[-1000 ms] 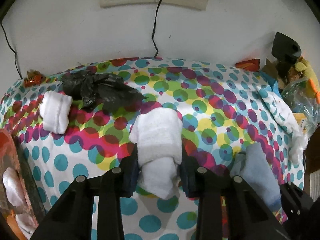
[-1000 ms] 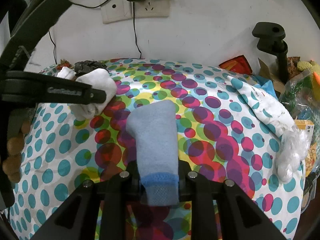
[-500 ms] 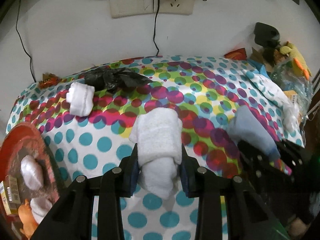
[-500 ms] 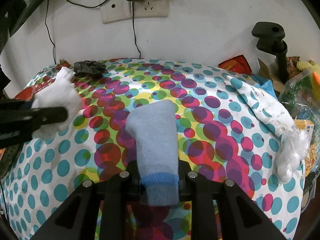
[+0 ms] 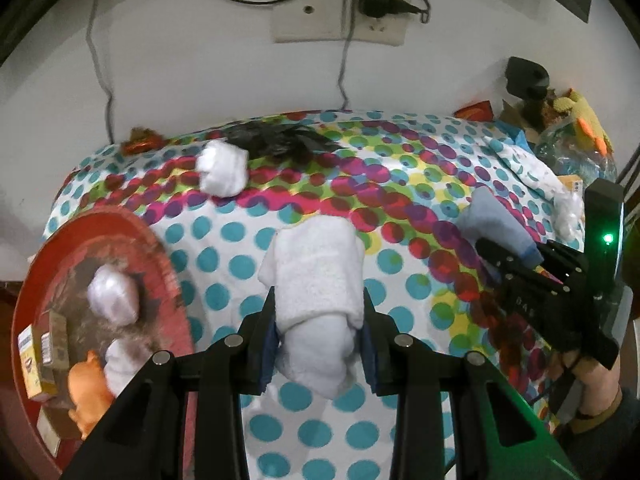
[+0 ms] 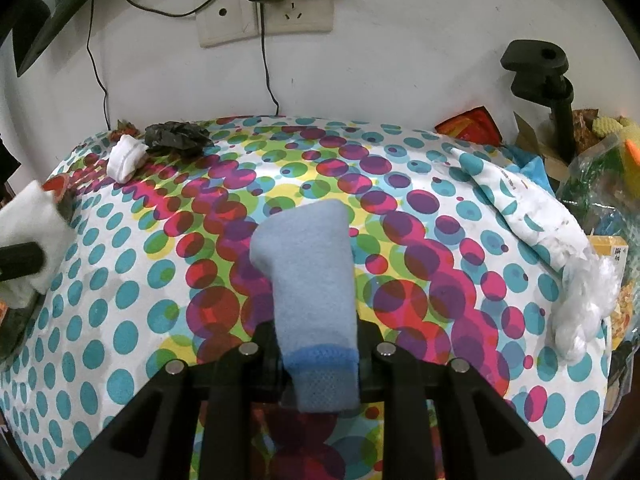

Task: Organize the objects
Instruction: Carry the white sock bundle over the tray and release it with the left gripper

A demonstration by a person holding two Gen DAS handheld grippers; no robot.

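My left gripper [image 5: 320, 332] is shut on a rolled white sock [image 5: 316, 276], held above the polka-dot cloth close to a red basket [image 5: 156, 240] at the left. That basket holds white sock rolls [image 5: 114, 290], small boxes and an orange toy. My right gripper [image 6: 318, 344] is shut on a light blue sock [image 6: 310, 268] with a darker blue cuff, over the middle of the cloth. From the left wrist view the right gripper [image 5: 516, 260] and its blue sock [image 5: 492, 220] show at the right. Another white sock roll [image 5: 222, 170] lies near the back left.
A crumpled black plastic bag [image 5: 280, 142] lies at the back beside the wall. White plastic bags [image 6: 576, 320], a folded dotted cloth [image 6: 520, 196], snack packs and a black clamp stand [image 6: 540, 68] crowd the right edge. Cables hang from the wall socket [image 6: 280, 20].
My left gripper has carried the white sock leftward and a little up, bringing the red basket into its view. The right gripper and blue sock have stayed still.
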